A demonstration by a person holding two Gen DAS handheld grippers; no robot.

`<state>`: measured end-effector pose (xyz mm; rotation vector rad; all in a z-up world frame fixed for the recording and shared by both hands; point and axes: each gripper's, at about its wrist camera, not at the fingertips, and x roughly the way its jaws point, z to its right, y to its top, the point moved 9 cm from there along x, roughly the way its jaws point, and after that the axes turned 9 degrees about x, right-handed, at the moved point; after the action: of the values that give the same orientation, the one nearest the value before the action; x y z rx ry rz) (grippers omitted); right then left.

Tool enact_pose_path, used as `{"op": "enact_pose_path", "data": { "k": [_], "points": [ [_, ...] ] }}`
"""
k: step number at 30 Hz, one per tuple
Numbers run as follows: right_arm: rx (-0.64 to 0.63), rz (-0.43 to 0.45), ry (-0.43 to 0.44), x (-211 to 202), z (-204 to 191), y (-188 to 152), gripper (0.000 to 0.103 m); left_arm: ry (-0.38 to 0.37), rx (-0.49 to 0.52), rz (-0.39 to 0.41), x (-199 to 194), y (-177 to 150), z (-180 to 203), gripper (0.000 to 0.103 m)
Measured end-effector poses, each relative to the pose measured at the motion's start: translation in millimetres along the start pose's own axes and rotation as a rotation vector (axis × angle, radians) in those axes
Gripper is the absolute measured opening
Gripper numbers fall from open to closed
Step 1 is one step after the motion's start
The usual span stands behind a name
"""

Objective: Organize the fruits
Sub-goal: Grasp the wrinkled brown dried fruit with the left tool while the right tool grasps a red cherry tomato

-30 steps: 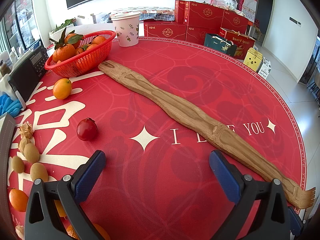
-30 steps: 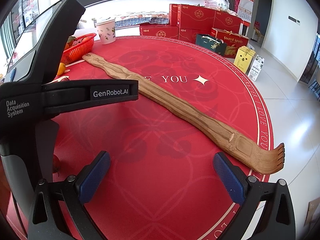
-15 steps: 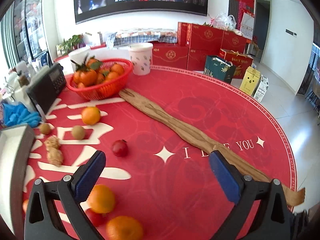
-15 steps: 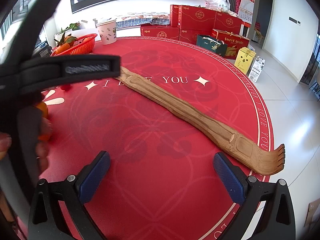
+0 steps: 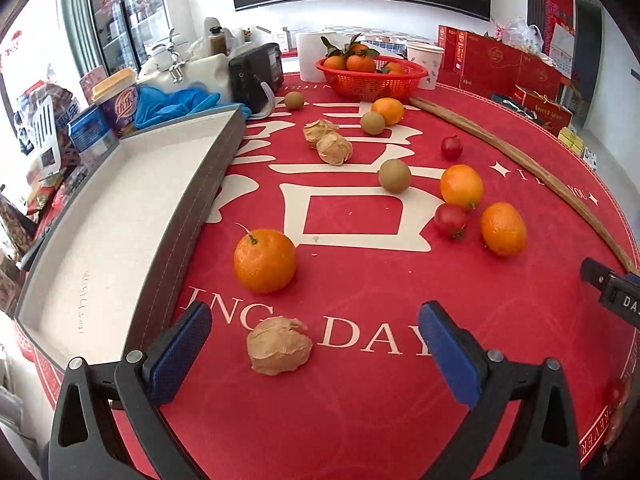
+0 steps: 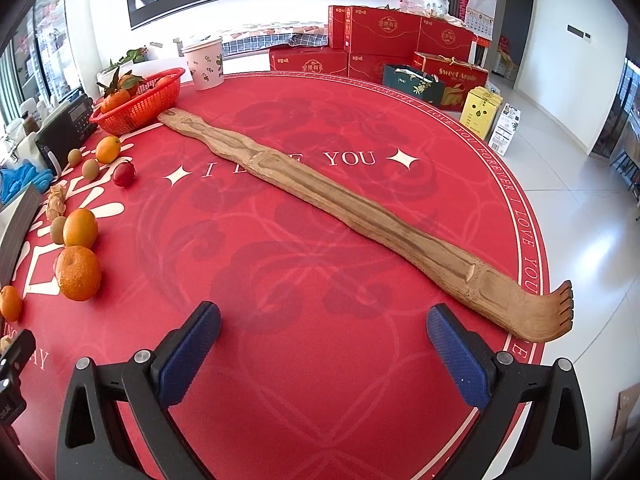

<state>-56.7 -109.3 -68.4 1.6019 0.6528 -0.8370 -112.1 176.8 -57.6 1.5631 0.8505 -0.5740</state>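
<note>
My left gripper [image 5: 316,344] is open, its blue pads on either side of a papery tan husked fruit [image 5: 279,346] lying on the red tablecloth. Just beyond sits an orange [image 5: 265,260]. More oranges [image 5: 461,186], small red fruits [image 5: 450,220] and brown kiwis [image 5: 394,176] lie scattered further out. A shallow grey tray [image 5: 200,184] with a white inside stands to the left. My right gripper [image 6: 323,346] is open over bare cloth, with nothing between its pads; oranges [image 6: 78,273] lie at its far left.
A long wooden back-scratcher [image 6: 360,220] lies diagonally across the table. A red basket [image 5: 370,76] of tangerines, a patterned cup [image 6: 205,63] and a black radio [image 5: 256,76] stand at the back. Red gift boxes [image 6: 384,36] sit beyond the table edge.
My left gripper has swung left and down, from the back-scratcher to the scattered fruit beside the tray, and now straddles a husked fruit. It has also left the right wrist view.
</note>
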Motion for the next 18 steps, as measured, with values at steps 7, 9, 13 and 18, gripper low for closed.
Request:
{"op": "enact_pose_path", "data": {
  "k": [7,9,13,18],
  "points": [
    [0.048,-0.068,0.297,8,-50,25,0.103,-0.034,-0.06,-0.011,8,-7,-11,0.103],
    [0.073,-0.107,0.42,0,-58,21,0.103,-0.026,-0.048,-0.022,12,-7,-12,0.103],
    [0.033,-0.121,0.42,-12,-54,4,0.103,-0.035,-0.026,-0.024,13,-5,-9,0.103],
    [-0.15,-0.095,0.357,-23,-65,-26,0.103,-0.045,-0.022,-0.026,14,-5,-9,0.103]
  ]
}}
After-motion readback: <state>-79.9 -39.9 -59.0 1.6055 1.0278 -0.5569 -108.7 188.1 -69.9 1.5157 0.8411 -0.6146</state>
